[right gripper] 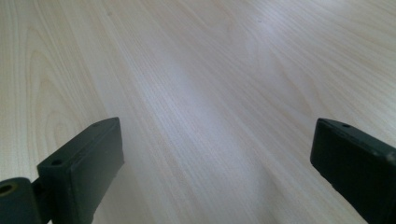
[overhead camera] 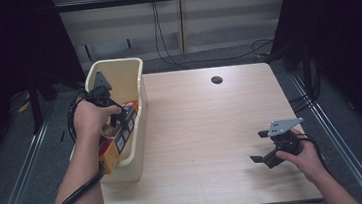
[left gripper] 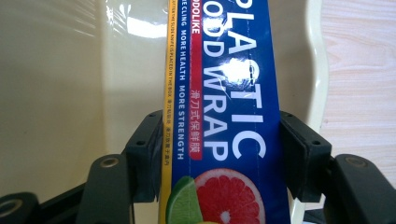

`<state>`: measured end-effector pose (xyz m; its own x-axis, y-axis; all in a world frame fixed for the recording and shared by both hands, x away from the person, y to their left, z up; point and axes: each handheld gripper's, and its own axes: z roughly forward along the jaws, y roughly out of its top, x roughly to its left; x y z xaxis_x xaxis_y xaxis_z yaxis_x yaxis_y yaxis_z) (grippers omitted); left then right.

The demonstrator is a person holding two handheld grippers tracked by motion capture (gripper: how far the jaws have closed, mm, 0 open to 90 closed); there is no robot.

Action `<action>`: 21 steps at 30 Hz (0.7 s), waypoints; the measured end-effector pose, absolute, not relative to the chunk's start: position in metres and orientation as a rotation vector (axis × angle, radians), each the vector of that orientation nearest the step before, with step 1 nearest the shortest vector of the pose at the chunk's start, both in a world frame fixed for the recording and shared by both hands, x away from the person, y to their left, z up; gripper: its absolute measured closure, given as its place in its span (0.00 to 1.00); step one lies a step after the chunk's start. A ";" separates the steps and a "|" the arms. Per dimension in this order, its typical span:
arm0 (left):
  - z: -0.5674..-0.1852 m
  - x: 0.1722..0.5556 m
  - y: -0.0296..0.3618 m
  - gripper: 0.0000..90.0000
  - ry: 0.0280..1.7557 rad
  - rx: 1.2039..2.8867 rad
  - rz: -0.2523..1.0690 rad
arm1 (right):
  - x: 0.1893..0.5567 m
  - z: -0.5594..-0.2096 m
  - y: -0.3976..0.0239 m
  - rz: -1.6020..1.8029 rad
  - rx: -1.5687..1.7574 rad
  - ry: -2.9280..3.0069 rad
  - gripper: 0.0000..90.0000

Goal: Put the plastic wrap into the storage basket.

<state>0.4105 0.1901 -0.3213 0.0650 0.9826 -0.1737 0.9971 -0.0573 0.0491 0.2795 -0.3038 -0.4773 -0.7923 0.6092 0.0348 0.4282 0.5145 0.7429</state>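
Left gripper view, left tool (left gripper: 219,158) clamping box (left gripper: 219,93) reading "PLASTIC FOOD WRAP"

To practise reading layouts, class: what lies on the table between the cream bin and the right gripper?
Nothing: in the high view, bare wooden table separates the cream bin from the right gripper.

The box of plastic wrap (left gripper: 224,116) between my left gripper's (left gripper: 219,154) black jaws is deep blue with big white lettering, a yellow strip down one edge carrying small blue print, a red band with white characters, and a pink-red grapefruit slice beside a green lime wedge. The bin (overhead camera: 134,81) around it is glossy cream. My right gripper (overhead camera: 262,147) is black with a grey plate on top, over the table (right gripper: 210,70), pale wood with fine streaked grain.
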 end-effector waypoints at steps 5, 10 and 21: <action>-0.325 0.411 0.189 0.45 2.054 2.165 -0.143 | 0.279 -0.477 -0.304 1.143 0.878 2.528 0.03; -0.327 0.412 0.188 0.45 2.055 2.171 -0.141 | 0.279 -0.477 -0.304 1.146 0.878 2.527 0.03; -0.329 0.413 0.185 0.45 2.052 2.187 -0.134 | 0.279 -0.477 -0.303 1.152 0.873 2.528 0.03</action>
